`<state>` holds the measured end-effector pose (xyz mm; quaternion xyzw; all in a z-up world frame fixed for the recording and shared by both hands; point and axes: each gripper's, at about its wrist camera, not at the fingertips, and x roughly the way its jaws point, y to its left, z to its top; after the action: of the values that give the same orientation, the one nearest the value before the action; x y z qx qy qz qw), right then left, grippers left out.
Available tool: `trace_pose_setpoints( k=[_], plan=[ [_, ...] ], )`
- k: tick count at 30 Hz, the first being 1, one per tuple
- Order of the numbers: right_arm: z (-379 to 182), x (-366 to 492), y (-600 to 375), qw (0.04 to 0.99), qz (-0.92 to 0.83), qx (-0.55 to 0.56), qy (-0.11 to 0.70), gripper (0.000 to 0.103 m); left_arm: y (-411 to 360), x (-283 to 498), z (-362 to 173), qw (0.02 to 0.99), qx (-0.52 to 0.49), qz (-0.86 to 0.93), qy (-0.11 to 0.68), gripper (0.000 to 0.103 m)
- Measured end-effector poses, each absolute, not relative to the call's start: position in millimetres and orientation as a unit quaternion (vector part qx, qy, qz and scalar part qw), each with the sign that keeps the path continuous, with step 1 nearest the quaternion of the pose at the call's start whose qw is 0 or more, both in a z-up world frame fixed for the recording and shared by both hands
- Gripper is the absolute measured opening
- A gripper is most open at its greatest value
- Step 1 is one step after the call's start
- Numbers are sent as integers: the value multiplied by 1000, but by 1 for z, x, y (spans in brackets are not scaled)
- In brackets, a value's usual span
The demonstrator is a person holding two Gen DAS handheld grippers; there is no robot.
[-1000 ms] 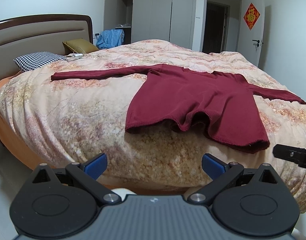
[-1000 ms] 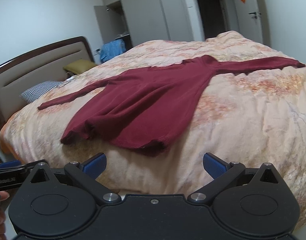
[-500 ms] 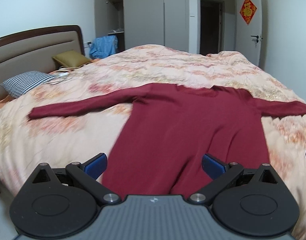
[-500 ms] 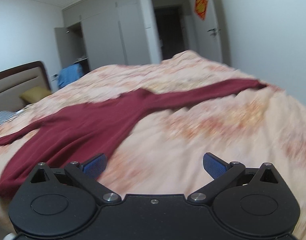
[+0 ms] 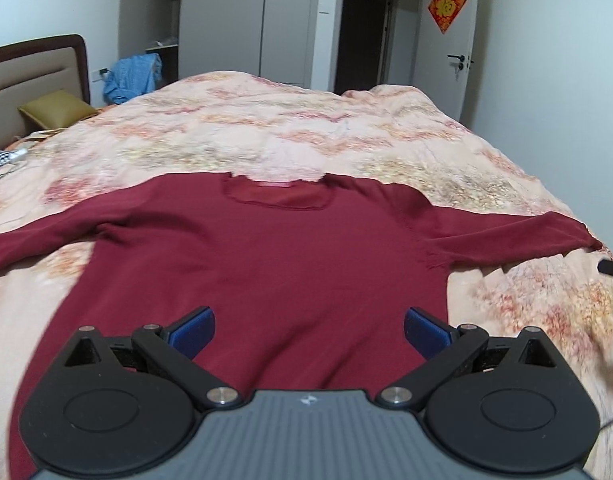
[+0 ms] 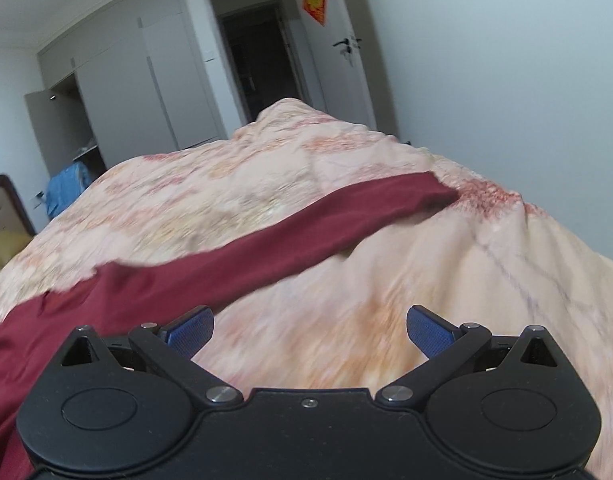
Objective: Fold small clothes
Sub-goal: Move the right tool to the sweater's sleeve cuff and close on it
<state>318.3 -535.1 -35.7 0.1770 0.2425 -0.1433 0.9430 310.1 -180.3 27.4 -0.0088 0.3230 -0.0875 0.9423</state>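
Maroon long-sleeved top (image 5: 266, 264) spread flat on floral quilt (image 5: 306, 128). Left gripper (image 5: 309, 330) spread wide above its body; right gripper (image 6: 310, 330) likewise wide, just beside its outstretched sleeve (image 6: 346, 216).

The sweater (image 5: 274, 264) was dark red. The bed cover (image 5: 306, 120) was peach with a faded flower pattern. The left tongs (image 5: 308, 330) were black with blue pads (image 5: 194, 330). One pillow (image 5: 54, 110) was olive.

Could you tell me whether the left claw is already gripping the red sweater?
No, the left claw is open over the red sweater, gripping nothing.
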Motion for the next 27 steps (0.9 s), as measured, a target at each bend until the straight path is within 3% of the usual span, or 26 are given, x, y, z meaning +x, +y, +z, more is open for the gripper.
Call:
trace_pose_setpoints(
  k=[5, 11, 14, 16, 18, 20, 21, 27],
  plan=[
    [-39, 364, -591, 935, -173, 208, 230, 102, -195, 339, 17, 938, -22, -88, 335, 103],
    [-47, 408, -648, 904, -236, 277, 225, 84, -194, 355, 9, 932, -26, -80, 353, 103],
    [-53, 424, -669, 887, -262, 306, 225, 71, -188, 359, 9, 931, -25, -72, 357, 103],
    [-57, 431, -679, 877, -276, 320, 228, 53, -184, 362, 10, 931, -24, -66, 359, 103],
    [-62, 439, -686, 865, -291, 336, 232, 43, -181, 364, 13, 930, -23, -61, 362, 103],
    [-66, 443, -689, 854, -305, 350, 233, 24, -178, 367, 17, 929, -23, -58, 364, 103],
    [-67, 444, -689, 852, -313, 350, 231, 10, -176, 367, 20, 929, -23, -58, 364, 103],
    [-47, 435, -679, 873, -312, 317, 199, 5, -165, 372, 38, 933, -34, -56, 353, 103]
  ],
)
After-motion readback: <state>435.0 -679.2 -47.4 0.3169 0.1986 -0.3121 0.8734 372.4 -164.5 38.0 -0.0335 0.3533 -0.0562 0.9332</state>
